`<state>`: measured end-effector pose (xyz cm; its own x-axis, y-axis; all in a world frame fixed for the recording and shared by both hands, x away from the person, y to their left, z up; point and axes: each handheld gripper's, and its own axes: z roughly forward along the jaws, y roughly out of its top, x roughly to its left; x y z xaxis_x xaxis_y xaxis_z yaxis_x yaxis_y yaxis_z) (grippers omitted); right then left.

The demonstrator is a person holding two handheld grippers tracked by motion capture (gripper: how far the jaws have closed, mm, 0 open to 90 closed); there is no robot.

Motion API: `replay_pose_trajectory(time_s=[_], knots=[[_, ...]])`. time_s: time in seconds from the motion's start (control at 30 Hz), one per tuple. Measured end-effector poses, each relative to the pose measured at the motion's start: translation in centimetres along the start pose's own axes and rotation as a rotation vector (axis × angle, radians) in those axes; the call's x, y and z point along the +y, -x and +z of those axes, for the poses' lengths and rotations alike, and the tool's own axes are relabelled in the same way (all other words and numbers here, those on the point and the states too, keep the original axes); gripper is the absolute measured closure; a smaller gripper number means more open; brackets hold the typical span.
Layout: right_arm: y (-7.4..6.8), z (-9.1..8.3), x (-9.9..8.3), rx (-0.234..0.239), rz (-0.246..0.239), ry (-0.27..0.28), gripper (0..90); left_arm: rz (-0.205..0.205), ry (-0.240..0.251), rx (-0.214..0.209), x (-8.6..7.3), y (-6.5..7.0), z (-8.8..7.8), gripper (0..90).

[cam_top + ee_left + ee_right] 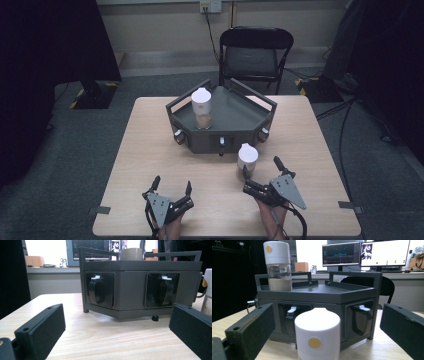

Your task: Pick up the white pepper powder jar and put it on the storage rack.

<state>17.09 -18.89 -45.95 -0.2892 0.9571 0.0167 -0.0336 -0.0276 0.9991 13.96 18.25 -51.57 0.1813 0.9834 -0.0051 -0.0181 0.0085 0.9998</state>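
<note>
A dark grey tray-like stand (235,107) sits mid-table, with black handles set in its front faces (100,290) (359,320). One white-capped jar with sandy contents (202,108) stands upright on its top at the left (278,267). A second white-capped jar (247,159) stands on the table in front of the stand (317,336). My right gripper (260,168) is open just behind this jar, its jaws either side and apart from it. My left gripper (172,184) rests open near the front edge, nothing between its jaws.
A black chair (255,52) stands behind the wooden table (150,145). Cables (345,115) run over the grey floor at the right. Monitors (364,253) sit on a far desk. Bare tabletop lies left and right of the stand.
</note>
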Motion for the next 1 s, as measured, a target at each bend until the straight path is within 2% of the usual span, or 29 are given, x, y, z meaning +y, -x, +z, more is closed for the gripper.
replay_pose_trajectory(time_s=[0.27, 0.57, 0.9, 1.0], knots=[[-0.3, 1.8, 0.4, 0.029, -0.005, -0.029, 1.0, 0.0, 0.0, 0.0, 0.0, 0.0, 0.0, 0.0], [-0.5, 3.3, -0.1, 0.016, -0.033, -0.061, 4.0, 0.0, 0.001, 0.0, 0.0, 0.0, 0.0, 0.0], [-0.5, 3.9, -1.0, 0.011, -0.043, -0.094, 11.4, 0.0, 0.0, 0.0, 0.0, 0.0, 0.0, 0.0], [-0.2, 4.0, -1.1, 0.016, -0.024, -0.106, 14.4, 0.0, 0.0, 0.0, 0.0, 0.0, 0.0, 0.0]])
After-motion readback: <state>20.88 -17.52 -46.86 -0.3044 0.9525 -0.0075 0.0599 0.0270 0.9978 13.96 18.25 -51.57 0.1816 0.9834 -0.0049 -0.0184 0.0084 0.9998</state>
